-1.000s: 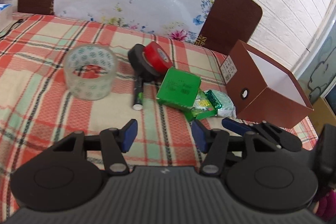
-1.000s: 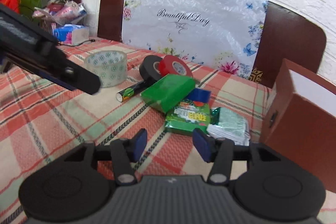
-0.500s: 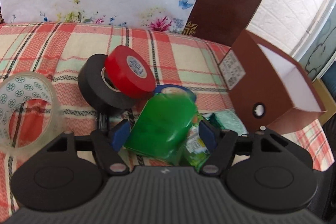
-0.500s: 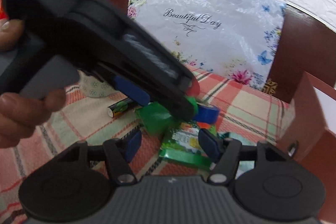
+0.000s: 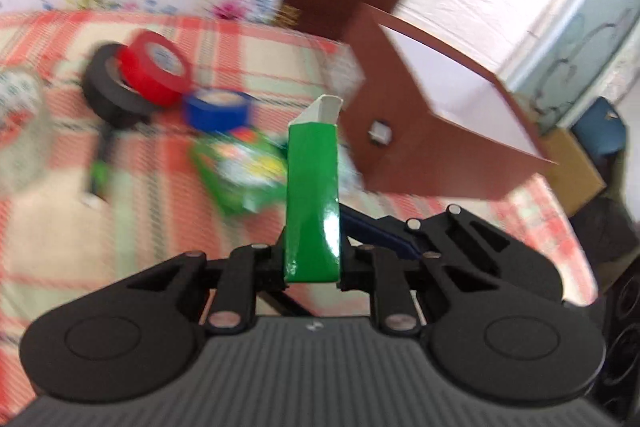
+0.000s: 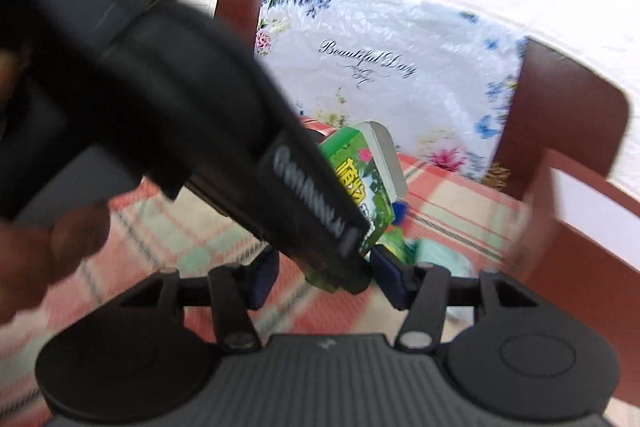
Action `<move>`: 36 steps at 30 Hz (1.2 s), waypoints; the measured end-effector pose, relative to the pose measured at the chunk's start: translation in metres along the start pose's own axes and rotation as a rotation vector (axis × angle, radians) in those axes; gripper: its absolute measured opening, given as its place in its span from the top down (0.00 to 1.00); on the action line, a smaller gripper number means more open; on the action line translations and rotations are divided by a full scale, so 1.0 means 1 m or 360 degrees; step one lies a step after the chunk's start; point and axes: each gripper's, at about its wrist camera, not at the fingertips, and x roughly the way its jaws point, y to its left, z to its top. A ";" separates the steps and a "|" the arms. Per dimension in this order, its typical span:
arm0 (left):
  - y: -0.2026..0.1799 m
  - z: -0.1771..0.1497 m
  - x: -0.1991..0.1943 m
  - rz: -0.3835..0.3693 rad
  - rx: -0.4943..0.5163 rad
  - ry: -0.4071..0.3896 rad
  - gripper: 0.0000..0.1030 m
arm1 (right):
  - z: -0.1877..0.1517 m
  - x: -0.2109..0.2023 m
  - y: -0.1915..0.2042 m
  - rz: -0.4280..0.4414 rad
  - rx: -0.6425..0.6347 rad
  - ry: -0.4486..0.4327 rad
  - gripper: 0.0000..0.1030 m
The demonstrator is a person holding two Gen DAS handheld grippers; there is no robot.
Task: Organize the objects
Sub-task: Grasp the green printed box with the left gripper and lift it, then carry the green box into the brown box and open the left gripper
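Green box [image 5: 313,203] sits clamped on edge in your left tongs [image 5: 312,259], whose jaws have just closed, lifted near the brown box [image 5: 440,147] at the table's right edge, right tongs [image 6: 324,275] half open and empty, tapes and packets unsorted.

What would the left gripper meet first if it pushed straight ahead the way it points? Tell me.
Probably the brown box: the left gripper, shut on the green carton, points at its near wall. Depth is unclear, so the carton's tip would likely touch first.
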 end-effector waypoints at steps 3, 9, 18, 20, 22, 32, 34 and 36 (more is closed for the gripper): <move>-0.028 -0.010 0.012 -0.0096 0.0046 0.0081 0.79 | -0.019 -0.031 -0.007 -0.0084 0.0016 0.0025 0.44; -0.077 -0.022 0.030 -0.0005 0.0256 0.0134 0.53 | -0.055 -0.078 -0.037 -0.0254 0.0189 0.0110 0.33; -0.048 -0.012 0.031 0.0399 0.0116 0.0141 0.54 | -0.070 -0.087 -0.068 -0.0210 0.0433 0.0120 0.31; -0.048 -0.009 0.026 0.0367 0.0086 0.0130 0.53 | -0.072 -0.091 -0.061 -0.0166 0.0403 0.0094 0.30; -0.053 -0.007 0.025 0.0362 0.0132 0.0116 0.48 | -0.069 -0.086 -0.054 -0.0109 0.0342 0.0077 0.26; -0.039 -0.020 0.043 0.0216 0.0077 0.0151 0.57 | -0.050 -0.008 -0.051 0.0126 0.0396 0.0319 0.20; -0.030 -0.014 0.038 0.0199 0.0012 0.0147 0.63 | -0.045 -0.002 -0.052 0.0112 0.0392 0.0308 0.22; -0.027 -0.012 0.034 0.0194 -0.0009 0.0141 0.64 | -0.045 -0.001 -0.051 0.0115 0.0390 0.0286 0.23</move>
